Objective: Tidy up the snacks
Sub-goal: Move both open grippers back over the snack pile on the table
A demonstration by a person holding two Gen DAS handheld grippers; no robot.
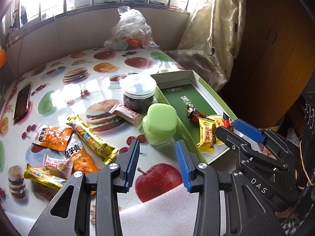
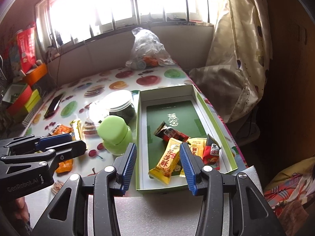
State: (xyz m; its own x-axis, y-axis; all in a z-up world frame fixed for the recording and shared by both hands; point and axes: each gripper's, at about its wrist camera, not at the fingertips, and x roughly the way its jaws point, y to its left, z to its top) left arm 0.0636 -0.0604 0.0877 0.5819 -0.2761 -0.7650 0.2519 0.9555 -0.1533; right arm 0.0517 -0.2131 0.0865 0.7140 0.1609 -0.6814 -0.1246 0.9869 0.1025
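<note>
Sorting: we are moving snacks from the surface (image 1: 59, 82) into the green box (image 2: 198, 100), and we think the job is about half done.
Left tongs (image 1: 157, 153): open partway, holding nothing, above the surface near the green-lidded jar (image 1: 160, 122).
Right tongs (image 2: 157, 157): open partway, holding nothing, over the near end of the box.
In the box: we count four or five small packs, with a yellow peanut candy pack (image 2: 169, 163) in front and a red and black one (image 2: 171, 134) behind.
Still on the surface: about seven loose packs, two of them gold bars (image 1: 92, 137), two jars, and a phone (image 1: 22, 102).
Next move: we think the left tongs must swing to the loose pile, drop low, and pinch one flat, slippery pack by its edge.
</note>
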